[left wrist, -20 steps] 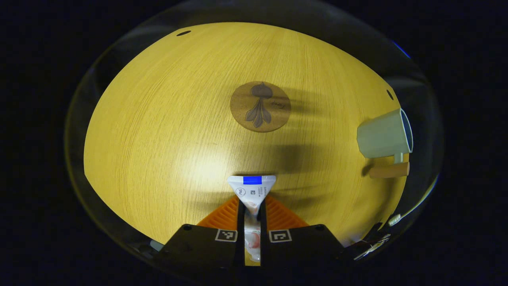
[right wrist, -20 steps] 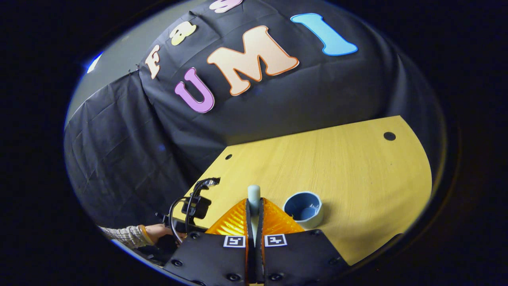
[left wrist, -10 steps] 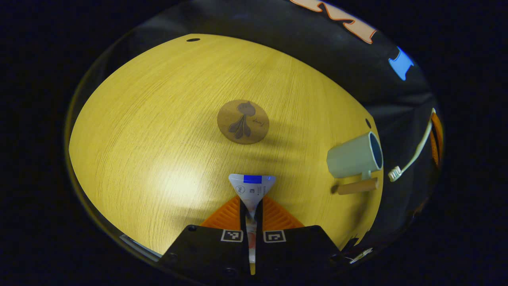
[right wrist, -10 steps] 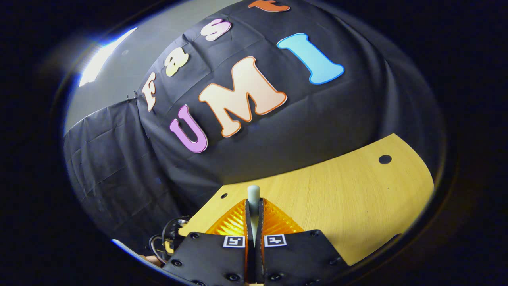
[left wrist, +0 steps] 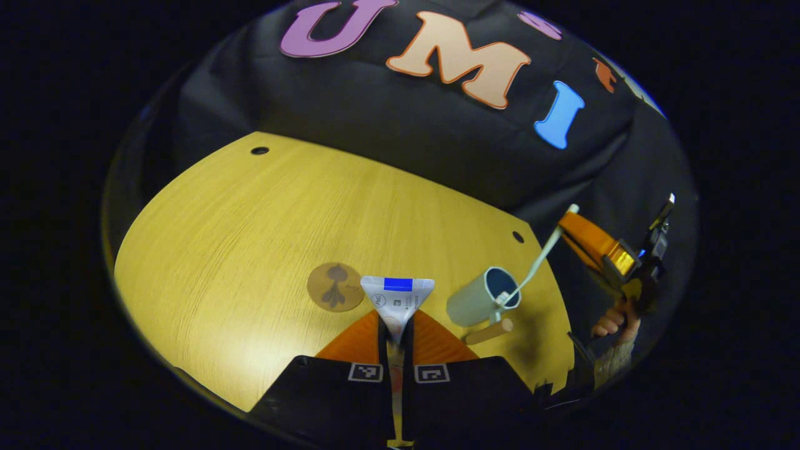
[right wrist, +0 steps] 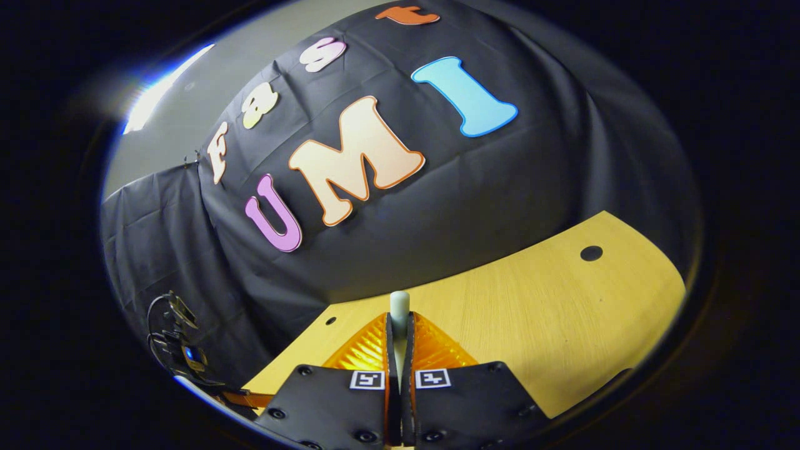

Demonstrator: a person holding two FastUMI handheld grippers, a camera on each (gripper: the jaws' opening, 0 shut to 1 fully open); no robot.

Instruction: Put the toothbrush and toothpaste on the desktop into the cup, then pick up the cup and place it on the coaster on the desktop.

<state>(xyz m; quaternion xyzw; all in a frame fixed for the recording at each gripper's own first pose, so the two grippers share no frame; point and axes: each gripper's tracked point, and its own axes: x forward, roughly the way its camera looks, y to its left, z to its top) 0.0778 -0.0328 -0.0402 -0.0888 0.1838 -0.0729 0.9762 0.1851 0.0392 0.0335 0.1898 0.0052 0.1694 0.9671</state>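
My left gripper (left wrist: 397, 320) is shut on the white toothpaste tube (left wrist: 397, 297), whose flat crimped end with a blue stripe sticks up past the fingers. In the left gripper view the pale green cup (left wrist: 476, 302) with a wooden handle stands to the right on the desk, and the round cork coaster (left wrist: 334, 287) lies just left of the tube. The other gripper (left wrist: 565, 226) holds the pale toothbrush (left wrist: 537, 257) slanted, its bristle head at the cup's rim. In the right gripper view my right gripper (right wrist: 399, 320) is shut on the toothbrush handle (right wrist: 399, 304), high above the desk.
The yellow wooden desk (left wrist: 250, 237) has small dark holes near its far edge (left wrist: 259, 150). A hand (left wrist: 615, 322) and sleeve hold the other gripper at the right edge of the left gripper view. Black cloth walls stand behind the desk. The left gripper's body and cables (right wrist: 178, 350) show low left.
The left gripper has risen and tilted up, so the cup and coaster sit lower and smaller. The toothbrush has swung from beside the cup to its rim. The right gripper shifted slightly.
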